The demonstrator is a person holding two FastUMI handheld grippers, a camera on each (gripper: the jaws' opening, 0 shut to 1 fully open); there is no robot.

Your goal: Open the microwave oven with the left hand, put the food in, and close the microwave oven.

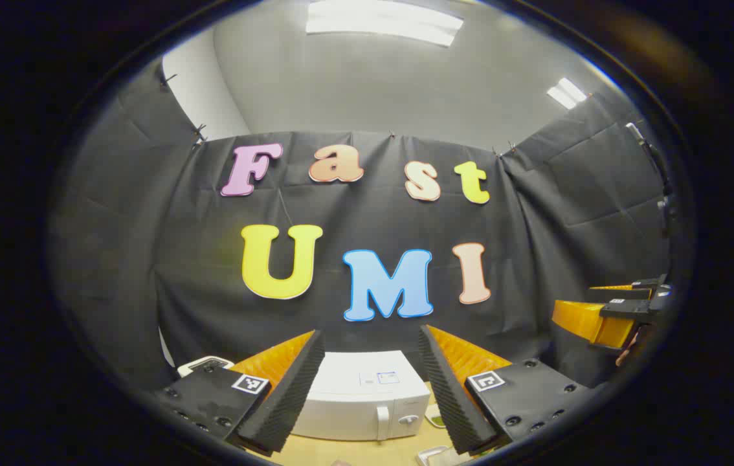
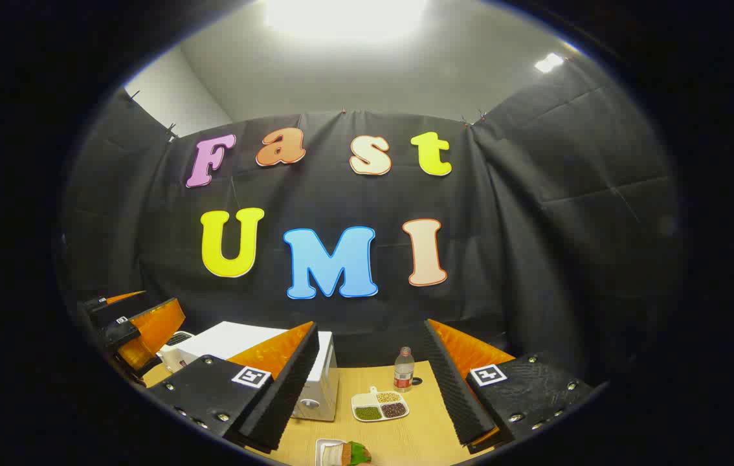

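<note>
The left gripper [image 1: 372, 353] is held with jaws apart above the closed white microwave oven [image 1: 367, 401]. The right gripper [image 2: 370, 353] is likewise spread, and the food [image 2: 349, 453] is seen on the wooden table [image 2: 419, 440] beneath it.

Bright ceiling panels [image 1: 383, 22] light the booth evenly — the one in the right gripper view [image 2: 344, 16] blows out to glare; fisheye bending curves the edges, which fall dim and slightly soft
</note>
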